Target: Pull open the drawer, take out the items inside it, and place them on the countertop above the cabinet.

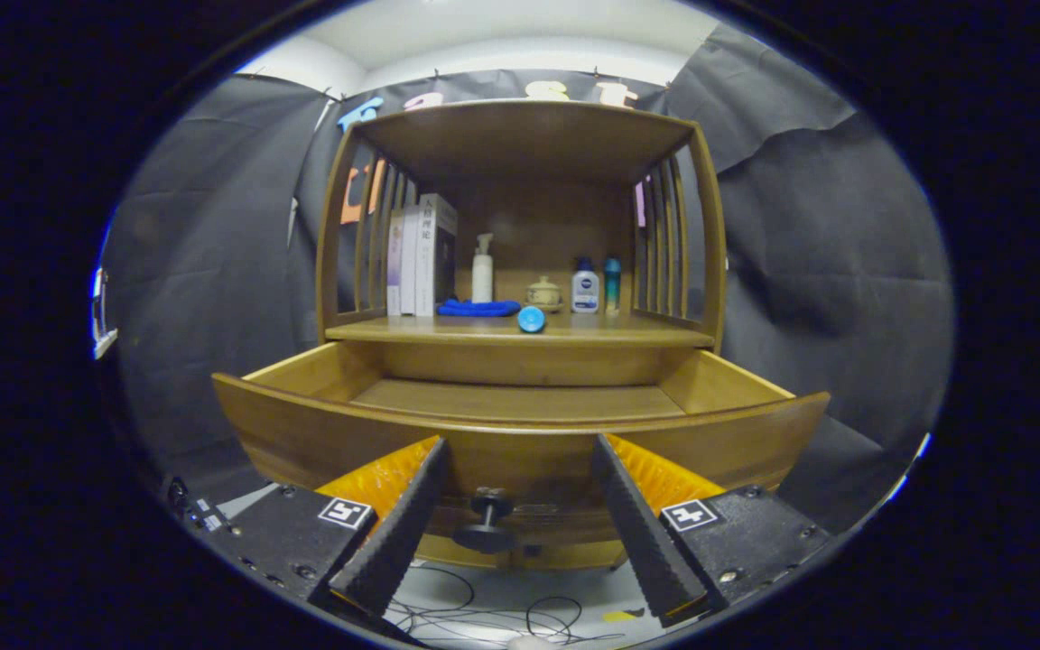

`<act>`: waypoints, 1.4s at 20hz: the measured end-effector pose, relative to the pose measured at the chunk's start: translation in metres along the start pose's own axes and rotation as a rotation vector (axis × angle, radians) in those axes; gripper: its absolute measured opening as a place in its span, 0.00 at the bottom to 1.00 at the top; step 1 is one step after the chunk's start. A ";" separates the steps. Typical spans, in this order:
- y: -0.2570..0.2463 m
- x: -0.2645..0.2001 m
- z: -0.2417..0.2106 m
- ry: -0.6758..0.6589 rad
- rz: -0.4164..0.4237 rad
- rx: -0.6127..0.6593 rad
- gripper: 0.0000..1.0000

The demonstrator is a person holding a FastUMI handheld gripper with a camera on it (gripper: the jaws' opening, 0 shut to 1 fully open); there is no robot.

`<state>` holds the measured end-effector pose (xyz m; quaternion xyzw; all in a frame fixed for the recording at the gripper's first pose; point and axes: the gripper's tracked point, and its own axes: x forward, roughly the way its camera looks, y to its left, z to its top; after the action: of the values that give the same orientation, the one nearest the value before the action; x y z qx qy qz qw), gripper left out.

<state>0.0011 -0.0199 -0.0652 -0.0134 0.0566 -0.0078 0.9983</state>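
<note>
**A:** Where does the drawer [520,424] stand?

**B:** Pulled well out of the wooden cabinet [520,226]. Its curved front panel sits just ahead of the gripper [520,519], and what shows of the floor inside is bare wood. The near part of the inside is hidden behind the front panel.

**A:** And the gripper itself?

**B:** Its two fingers [398,528] are spread wide and hold nothing. The drawer's dark knob [487,522] sits in the gap between them, touching neither.

**A:** Any writing to read?

**B:** Each finger mount carries one square black-and-white marker [345,512], so two in all. One book spine has printed characters, too small to make out. The white bottle with the blue patch has a label I cannot read reliably.

**A:** Count what stands on the bench [448,330] above the drawer.

**B:** Three upright books [421,257] at the left, leaning against the slatted side. One white pump bottle [482,268] beside them. One folded blue cloth [478,308] lying in front of the pump bottle. One blue round object [531,319] near the front edge. One small lidded pot [543,293] behind it. Then one white bottle [585,287] with a blue cap, and one slim teal bottle [612,284] just beside it.

**A:** Anything lower down?

**B:** Thin cables [484,614] trail over the pale floor under the drawer front.
</note>
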 end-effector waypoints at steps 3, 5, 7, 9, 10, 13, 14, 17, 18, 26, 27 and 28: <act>0.001 0.002 -0.001 -0.013 -0.032 -0.014 1.00; 0.006 0.001 0.000 -0.032 -0.035 -0.001 1.00; 0.006 0.004 -0.001 -0.038 -0.026 0.002 1.00; 0.009 0.006 -0.001 -0.035 -0.023 0.000 1.00; 0.010 0.009 -0.001 -0.035 -0.021 -0.001 1.00; 0.014 0.025 0.003 -0.045 -0.024 -0.006 1.00; 0.016 0.032 0.004 -0.046 -0.025 -0.010 1.00; 0.019 0.047 0.008 -0.044 -0.031 -0.024 1.00; 0.020 0.052 0.012 -0.053 -0.033 -0.026 1.00; 0.023 0.090 0.017 -0.015 -0.045 -0.024 0.99; 0.023 0.094 0.018 -0.011 -0.045 -0.019 0.99; 0.024 0.099 0.019 -0.007 -0.044 -0.015 0.99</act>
<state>0.1024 0.0025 -0.0585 -0.0219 0.0527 -0.0291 0.9979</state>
